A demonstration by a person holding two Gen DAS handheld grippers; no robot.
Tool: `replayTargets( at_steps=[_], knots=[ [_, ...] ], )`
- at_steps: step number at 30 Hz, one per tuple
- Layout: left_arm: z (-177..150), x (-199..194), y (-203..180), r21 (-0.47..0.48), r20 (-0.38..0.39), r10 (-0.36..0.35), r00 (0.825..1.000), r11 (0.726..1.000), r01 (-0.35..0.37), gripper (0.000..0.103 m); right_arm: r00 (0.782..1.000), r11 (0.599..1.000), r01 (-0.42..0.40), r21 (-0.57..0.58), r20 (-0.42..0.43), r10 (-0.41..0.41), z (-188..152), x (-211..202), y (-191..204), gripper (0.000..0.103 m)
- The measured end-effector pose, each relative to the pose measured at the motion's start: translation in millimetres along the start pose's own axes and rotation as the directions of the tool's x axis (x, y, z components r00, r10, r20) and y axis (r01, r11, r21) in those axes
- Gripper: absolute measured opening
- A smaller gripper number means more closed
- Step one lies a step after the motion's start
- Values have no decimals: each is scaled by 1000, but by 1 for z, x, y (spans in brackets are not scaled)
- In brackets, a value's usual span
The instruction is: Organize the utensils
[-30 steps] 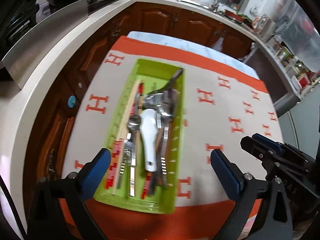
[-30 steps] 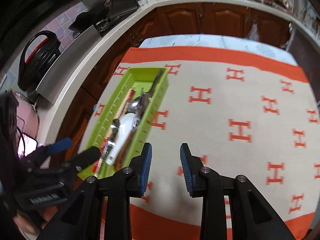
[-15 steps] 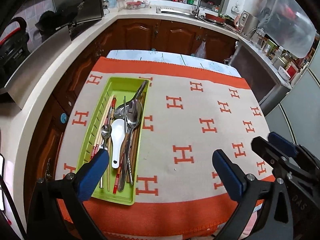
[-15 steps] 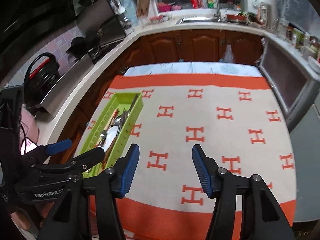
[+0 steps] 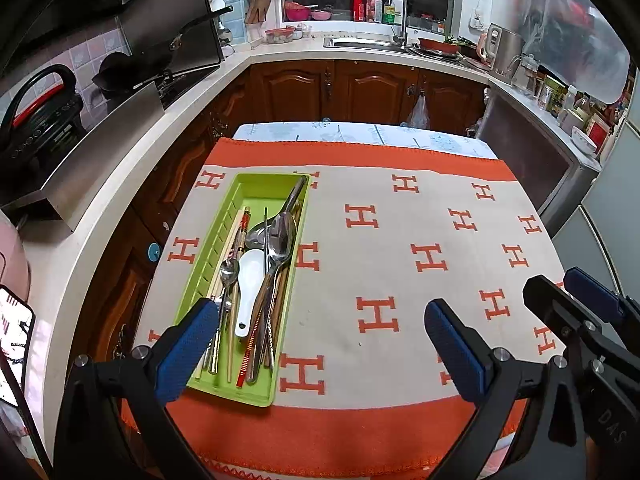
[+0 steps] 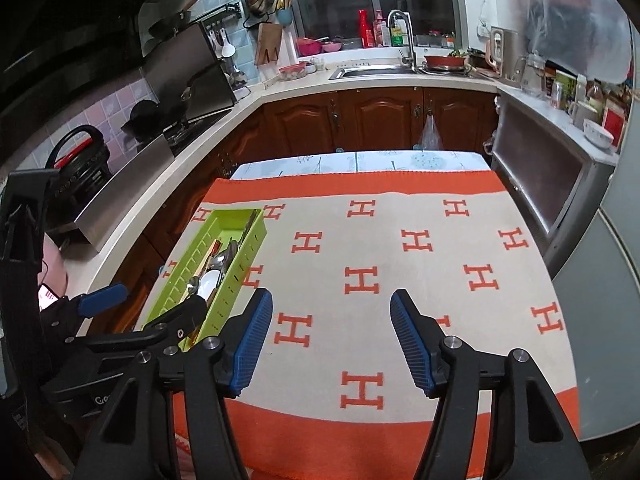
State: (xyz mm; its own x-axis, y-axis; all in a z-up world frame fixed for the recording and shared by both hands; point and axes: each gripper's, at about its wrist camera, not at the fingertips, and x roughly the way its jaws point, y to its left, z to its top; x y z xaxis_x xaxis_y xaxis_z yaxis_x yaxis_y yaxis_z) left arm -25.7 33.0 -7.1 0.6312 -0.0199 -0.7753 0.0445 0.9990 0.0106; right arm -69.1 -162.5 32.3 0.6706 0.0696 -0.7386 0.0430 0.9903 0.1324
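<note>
A lime-green utensil tray [image 5: 260,190] lies lengthwise on the left side of the tablecloth [image 5: 400,240]. It holds a white ceramic spoon [image 5: 250,280], metal spoons [image 5: 282,236], chopsticks [image 5: 236,236] and other cutlery, all piled together. My left gripper [image 5: 320,340] hovers above the tray's near end, open wide with nothing between its fingers. My right gripper [image 6: 330,320] is over bare cloth to the right of the tray [image 6: 240,272]; its jaws are opening and nothing is between them. Each gripper also shows in the other's view: the right gripper [image 5: 560,286], the left gripper [image 6: 156,300].
The cloth is beige with orange H marks and an orange border. White counters with brown cabinet doors [image 5: 360,92] wrap the left and far sides. A stove with a wok [image 5: 176,40] is at left, a sink [image 5: 368,42] at the back, grey appliances [image 6: 600,280] at right.
Both grippers rose and drew back from the tray, so it looks smaller and more of the kitchen shows. The right gripper's jaws spread from nearly closed to well apart.
</note>
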Motion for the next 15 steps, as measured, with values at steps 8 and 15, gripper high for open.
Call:
replayTargets(
  at_steps=[8,15],
  knots=[
    [-2,-1,-3,-1,0,3,1000,1000,-3,102,1000,1000,-15,20,-8,15,-3,4,-5,63],
    [-1,-1,-4,-1,3,2,1000,1000,-2,102,1000,999,-21,30,-8,21,-2,7,-8,63]
  ],
)
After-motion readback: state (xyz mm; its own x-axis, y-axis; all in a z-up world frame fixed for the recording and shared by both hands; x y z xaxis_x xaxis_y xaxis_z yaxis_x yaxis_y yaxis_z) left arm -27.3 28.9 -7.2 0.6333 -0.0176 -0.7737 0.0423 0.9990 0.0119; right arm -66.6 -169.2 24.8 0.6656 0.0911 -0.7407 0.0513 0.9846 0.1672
